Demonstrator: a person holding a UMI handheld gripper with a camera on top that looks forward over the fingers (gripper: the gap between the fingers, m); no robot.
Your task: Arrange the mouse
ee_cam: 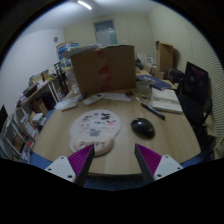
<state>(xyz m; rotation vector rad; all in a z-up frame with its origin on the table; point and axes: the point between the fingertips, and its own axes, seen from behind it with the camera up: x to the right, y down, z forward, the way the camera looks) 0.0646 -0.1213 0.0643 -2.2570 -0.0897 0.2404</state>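
1. Where the wooden counter [120, 145] lies bare just ahead of the tongs [115, 158], one mouse [143, 128] rests on it: dark, rounded, low and glossy-looking, a little ahead of the right finger and not touching it.
2. Just beside the mouse, to its left, lies one round white mouse mat [95, 125] with a dark and pinkish printed pattern; the mouse sits off it, on the wood.
3. The tongs are released: the two fingers stand wide apart with nothing between them, each showing a magenta pad [81, 158], and both hover over the near edge of the counter.
4. Beyond the mouse lies one dark pen-like object [152, 111], and past it one open book or stack of papers [165, 100].
5. At the far end of the counter stands one large cardboard box [103, 68], upright.
6. One dark chair [195, 82] stands at the right side of the counter, and shelves with books [20, 125] run along the left.
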